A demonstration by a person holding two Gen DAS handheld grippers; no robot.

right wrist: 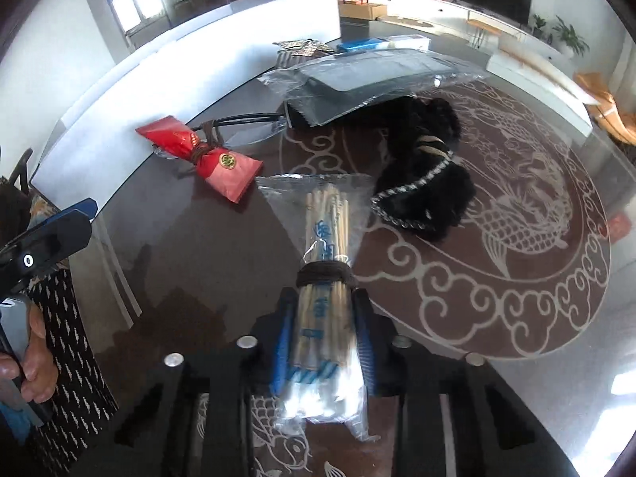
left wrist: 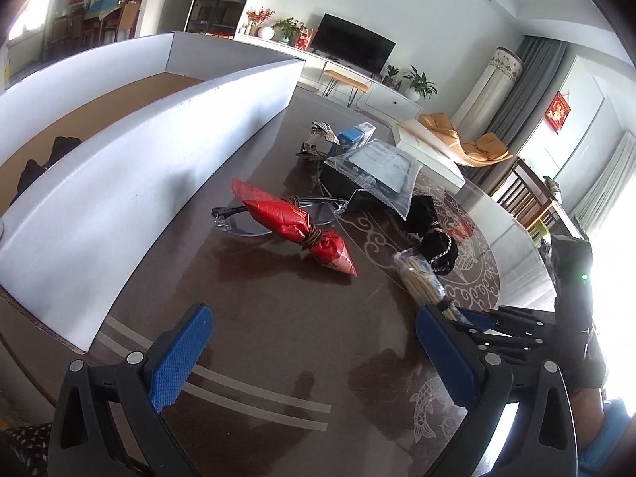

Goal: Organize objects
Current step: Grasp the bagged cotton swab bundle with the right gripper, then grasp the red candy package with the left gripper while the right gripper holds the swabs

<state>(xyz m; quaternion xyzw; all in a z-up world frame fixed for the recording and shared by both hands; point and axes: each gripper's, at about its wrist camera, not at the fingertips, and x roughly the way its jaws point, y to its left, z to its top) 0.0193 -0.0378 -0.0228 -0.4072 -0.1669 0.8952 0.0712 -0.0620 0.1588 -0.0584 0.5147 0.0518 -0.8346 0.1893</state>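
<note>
While the right gripper (right wrist: 324, 330) clamps a clear bag of chopsticks (right wrist: 326, 278) just above the glass table (right wrist: 516, 278), the left gripper (left wrist: 310, 353) hangs with fingers wide apart, holding nothing. Beyond lie a red packet (left wrist: 294, 226) and glasses (left wrist: 254, 218) beside the white box (left wrist: 119, 183).

Both wrist views angled down, sharing table (left wrist: 278, 338)

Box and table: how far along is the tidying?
Done: one dark item lies in the white box. In hand: the right gripper is shut on the bagged chopsticks. Left: red packet, black pouch, glasses, bagged device.
</note>
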